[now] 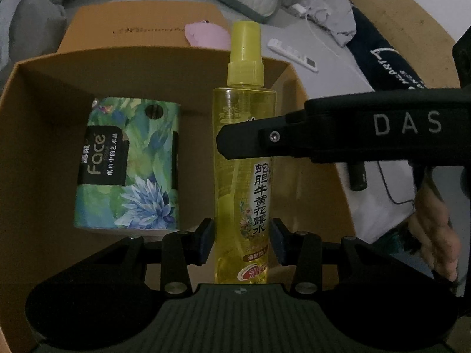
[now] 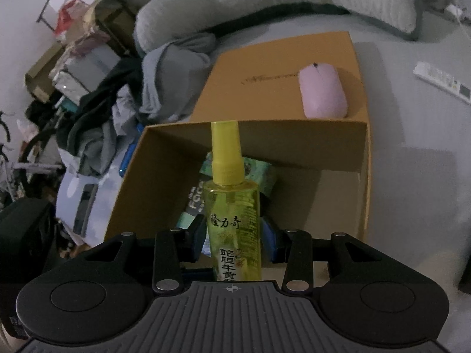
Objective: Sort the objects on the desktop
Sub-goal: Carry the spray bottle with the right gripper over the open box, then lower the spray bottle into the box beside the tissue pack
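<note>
Yellow spray bottle (image 1: 243, 158) between left gripper (image 1: 243, 242) pads, tissue pack (image 1: 129, 164) beside (in cardboard box (image 1: 44, 135))

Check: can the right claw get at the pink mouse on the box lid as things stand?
Probably not yet. The right claw is closed on the yellow spray bottle, which the left claw also brackets. The pink mouse lies uncovered on the lid beyond the open box; the bottle must go first.

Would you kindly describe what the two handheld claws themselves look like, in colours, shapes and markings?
Both are matte black: the left claw and the right claw each have a grey ribbed plate, two round black discs, silver-riveted linkage arms and blue-padded fingers. In the left view, the right claw's body bears pale "DAS" lettering, and a bare hand shows, no sleeve visible.
</note>
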### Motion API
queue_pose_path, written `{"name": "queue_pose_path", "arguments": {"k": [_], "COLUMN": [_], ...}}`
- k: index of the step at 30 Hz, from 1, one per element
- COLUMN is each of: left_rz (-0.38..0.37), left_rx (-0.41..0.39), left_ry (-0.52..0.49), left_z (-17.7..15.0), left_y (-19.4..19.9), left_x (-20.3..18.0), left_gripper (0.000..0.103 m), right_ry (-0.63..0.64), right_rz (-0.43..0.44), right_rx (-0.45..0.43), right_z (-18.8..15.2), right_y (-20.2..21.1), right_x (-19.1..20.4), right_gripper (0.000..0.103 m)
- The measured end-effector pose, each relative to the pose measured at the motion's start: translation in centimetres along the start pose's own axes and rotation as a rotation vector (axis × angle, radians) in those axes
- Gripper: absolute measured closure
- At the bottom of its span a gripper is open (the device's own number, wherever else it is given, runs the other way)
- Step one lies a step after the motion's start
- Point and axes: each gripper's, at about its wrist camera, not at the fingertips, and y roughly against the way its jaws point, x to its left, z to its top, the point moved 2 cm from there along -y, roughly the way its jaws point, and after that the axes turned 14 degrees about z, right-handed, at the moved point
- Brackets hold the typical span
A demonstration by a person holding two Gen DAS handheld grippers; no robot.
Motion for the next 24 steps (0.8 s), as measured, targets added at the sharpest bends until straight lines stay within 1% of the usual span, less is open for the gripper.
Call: {"name": "queue_pose_path", "arguments": {"k": [9,17,24], "left_rz": [0.007,0.009,0.013], "left_rx": [0.044,0.07,0.09], "left_ry": [-0.002,0.013,0.026], "left_z": [0.2,0.6,0.6], "left_y": [-2.0,-3.7,-4.6], "left_x": [0.2,0.5,1.3], "left_gripper": [0.06,0.06,0.061], "right_ry": [-0.034,-0.057,-0.054], "right_rz": [-0.013,-0.063,-0.096], "right_rx": [0.023,0.05,0.084], "right_z": [0.1,0.5,0.6], "right_y": [-1.7,-3.4,-5.1], "right_x": [-1.9,-3.3,-3.6], "right_gripper": [0.059,0.059,0.06]}}
